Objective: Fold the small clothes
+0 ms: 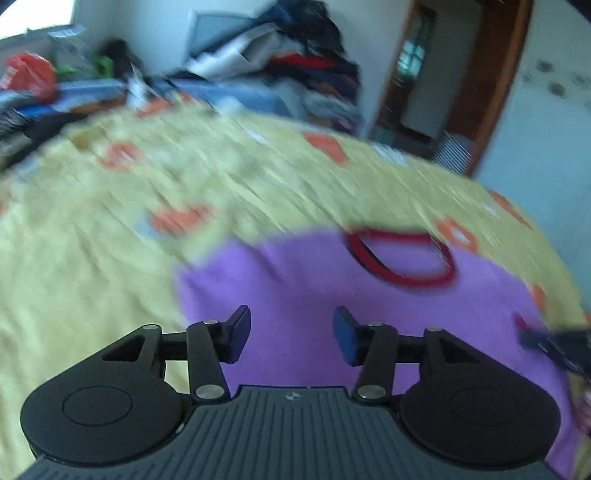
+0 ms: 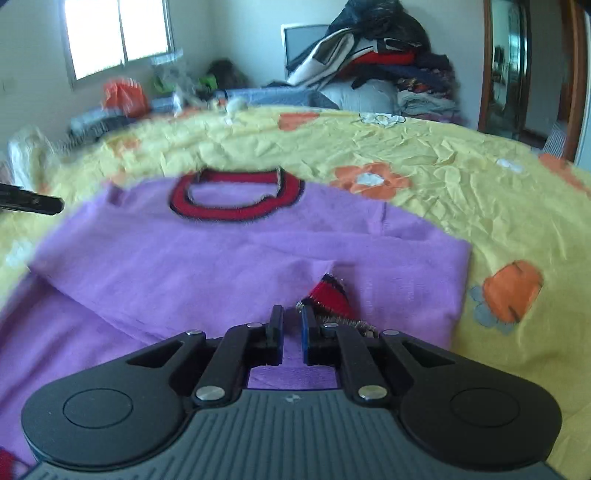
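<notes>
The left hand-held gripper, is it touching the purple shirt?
Cannot tell. In the left wrist view the left hand-held gripper is open over the purple shirt, but blur hides any gap.

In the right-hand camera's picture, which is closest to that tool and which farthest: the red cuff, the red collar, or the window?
1. Red cuff, just ahead of the right tool, slightly right.
2. Red collar, farther up the purple top.
3. Window, on the far wall, upper left.

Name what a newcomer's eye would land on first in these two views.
The purple sweater with its red collar lies spread on the yellow flowered bedspread, one sleeve folded across its front. The right gripper sits nearly closed at the red sleeve cuff, while the left gripper hovers open over the purple cloth. Behind the bed rises a clothes pile.
</notes>
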Tool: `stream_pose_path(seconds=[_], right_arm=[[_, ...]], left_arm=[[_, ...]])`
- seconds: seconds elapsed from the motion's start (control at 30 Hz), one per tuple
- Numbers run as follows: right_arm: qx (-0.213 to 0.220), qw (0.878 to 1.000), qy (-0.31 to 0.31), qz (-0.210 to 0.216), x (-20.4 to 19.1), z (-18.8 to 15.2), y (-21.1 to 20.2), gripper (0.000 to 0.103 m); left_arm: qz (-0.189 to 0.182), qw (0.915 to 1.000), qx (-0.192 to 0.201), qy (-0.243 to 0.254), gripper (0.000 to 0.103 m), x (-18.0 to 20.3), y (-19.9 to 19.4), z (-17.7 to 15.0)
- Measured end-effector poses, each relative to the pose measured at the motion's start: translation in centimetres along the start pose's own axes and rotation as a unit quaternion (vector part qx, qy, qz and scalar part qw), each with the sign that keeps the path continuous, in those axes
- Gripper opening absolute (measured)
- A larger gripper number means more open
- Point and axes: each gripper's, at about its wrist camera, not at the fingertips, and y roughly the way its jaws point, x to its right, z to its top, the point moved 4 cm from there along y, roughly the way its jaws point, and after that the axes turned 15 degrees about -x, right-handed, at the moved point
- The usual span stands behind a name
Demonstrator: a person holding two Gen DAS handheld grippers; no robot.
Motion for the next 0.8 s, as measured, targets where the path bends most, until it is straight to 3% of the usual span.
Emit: stream_pose_path(seconds=[0.03, 0.1, 0.17, 0.2, 0.23, 0.27, 0.3, 0.33, 0.4, 0.47, 0.5, 0.57, 0.73, 0.8], right_arm=[[-0.009, 0.999, -0.019, -0.036, 0.2, 0.0, 0.5, 0.008], [-0.01, 0.997, -0.012, -0.072, 2.0, 0.1, 0.3, 0.009], [-0.02, 0.995, 0.014, -0.094, 4.2, 0.1, -0.7, 0.011], [-0.023, 0.993, 0.027, -0.115, 5.2, 0.0, -1.3, 0.011], [-0.02, 0.992, 0.034, -0.121, 5.6, -0.1, -1.9, 0.012], [-0.012, 0.994, 0.031, -0.104, 5.4, -0.3, -2.7, 0.012], [-0.001, 0.997, 0.026, -0.074, 4.6, -0.7, -3.6, 0.012], [0.005, 0.999, 0.023, -0.042, 3.7, -1.1, -4.2, 0.014], [-0.003, 0.999, 0.014, 0.03, 1.3, -1.9, -4.0, 0.028], [-0.035, 0.996, -0.002, 0.082, -1.3, -3.3, -3.0, 0.066], [-0.058, 0.994, -0.019, 0.093, -2.5, -4.2, -2.5, 0.073], [-0.06, 0.993, -0.081, 0.054, -4.5, -6.4, -3.6, 0.076], [-0.1, 0.978, -0.177, 0.038, -5.1, -14.3, -9.1, 0.08], [-0.143, 0.97, -0.194, 0.029, -3.7, -17.6, -11.6, 0.081]], left_arm=[[0.006, 0.9998, -0.02, 0.007, 0.052, 0.6, 1.5, -0.7], [0.059, 0.9972, -0.042, 0.019, 0.052, 0.5, 3.7, -1.8], [0.082, 0.9953, -0.026, 0.044, 0.056, 0.3, 3.6, -2.2], [0.106, 0.9932, -0.027, 0.04, 0.063, -0.2, 3.5, -2.3], [0.129, 0.9909, -0.03, 0.023, 0.081, -1.2, 3.5, -2.3], [0.142, 0.9894, -0.032, 0.0, 0.079, -2.0, 3.1, -2.3], [0.129, 0.991, -0.029, -0.019, 0.074, -2.5, 2.3, -2.5], [0.088, 0.9954, -0.024, -0.029, 0.074, -2.3, 1.2, -3.0], [0.008, 0.9992, -0.016, -0.036, 0.081, -1.1, -0.6, -4.6], [-0.051, 0.9977, -0.015, -0.041, 0.084, 0.6, -1.4, -6.4], [-0.075, 0.9961, -0.025, -0.04, 0.084, 1.6, -1.3, -7.5], [-0.077, 0.9946, -0.054, -0.044, 0.085, 3.1, -0.7, -10.0], [-0.092, 0.9937, -0.063, -0.015, 0.095, 5.8, -2.9, -15.9], [-0.114, 0.9911, -0.069, -0.001, 0.096, 6.8, -4.3, -18.1]])
